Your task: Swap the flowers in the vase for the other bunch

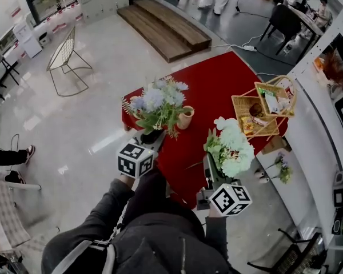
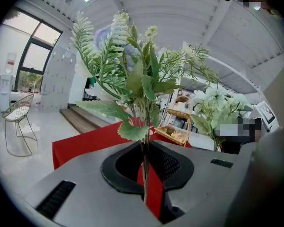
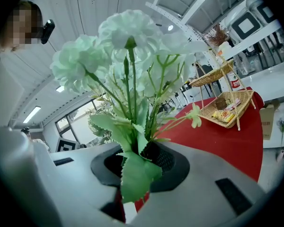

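In the head view, a two-tier wicker basket stand (image 1: 264,108) sits at the 3 o'clock edge of the desk (image 1: 217,79), which is draped in red cloth. Both of its trays hold packets of snacks. A small beige vase (image 1: 186,117) stands upright on the cloth towards 9 o'clock. It is partly overlapped by the leaves of the blue-and-white bunch (image 1: 157,103), which is held just at its 9 o'clock side.

The left hand-held gripper (image 2: 145,176) has its jaws almost together, clamped on the thin stems of that bunch. Fern fronds and broad green leaves rise straight up from the pads. The right hand-held gripper (image 3: 132,171) is clamped on the thicker bundle of stems of the white bunch (image 1: 233,147). Its jaws stand a little wider, and a serrated leaf hangs over the front of them. This bunch is held over the desk's 5 o'clock part, well apart from the vase. Both hand-held grippers point nearly level, away from the person, whose dark sleeves (image 1: 160,210) fill the frame at 6 o'clock.

Around the desk lies a glossy pale floor (image 1: 74,124). A low wooden platform (image 1: 163,27) sits at 12 o'clock, a wire chair (image 1: 66,59) at 10 o'clock and white shelving (image 1: 331,124) at 3 o'clock.
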Tool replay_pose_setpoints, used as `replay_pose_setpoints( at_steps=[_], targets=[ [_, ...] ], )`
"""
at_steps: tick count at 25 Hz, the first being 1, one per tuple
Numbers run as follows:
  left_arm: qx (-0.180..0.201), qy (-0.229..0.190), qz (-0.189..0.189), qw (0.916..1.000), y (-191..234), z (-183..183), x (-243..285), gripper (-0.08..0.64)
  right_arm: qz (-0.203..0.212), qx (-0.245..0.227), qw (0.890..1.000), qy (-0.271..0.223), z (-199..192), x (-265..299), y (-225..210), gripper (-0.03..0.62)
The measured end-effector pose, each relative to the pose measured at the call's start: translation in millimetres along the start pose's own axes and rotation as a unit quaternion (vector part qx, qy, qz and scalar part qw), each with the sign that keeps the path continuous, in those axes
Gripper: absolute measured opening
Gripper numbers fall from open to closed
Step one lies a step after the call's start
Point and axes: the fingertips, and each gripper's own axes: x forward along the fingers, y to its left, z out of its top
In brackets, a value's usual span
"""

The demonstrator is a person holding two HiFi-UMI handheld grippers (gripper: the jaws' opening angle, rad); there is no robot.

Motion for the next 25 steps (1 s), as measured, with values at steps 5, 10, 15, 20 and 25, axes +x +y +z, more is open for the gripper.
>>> replay_pose_setpoints(
  at_steps=[5,10,15,20,25],
  targets=[
    [-0.003,-0.001,0.008,1.0000,5.4,-0.2,0.0,0.043,0.003,-0.007,1.000,-0.001,9.5,9.6,-3.2,0.071],
    [-0.010,-0.003,0.015,0.9998,11.4,1.8,-2.0,0.044,0.009,-0.019,1.000,-0.007,25.8,20.7,-2.2,0.071],
    [-0.017,-0.008,0.022,0.9996,17.0,2.5,-3.8,0.043,0.020,-0.036,0.999,-0.013,41.5,31.4,-0.1,0.071],
    [-0.019,-0.009,0.023,0.9995,18.1,1.7,-5.4,0.043,0.026,-0.051,0.998,-0.022,59.5,38.1,-2.1,0.071],
    [-0.021,-0.010,0.025,0.9994,20.6,1.9,-5.9,0.043,0.026,-0.063,0.997,-0.035,78.6,43.8,-1.6,0.071]
  ],
)
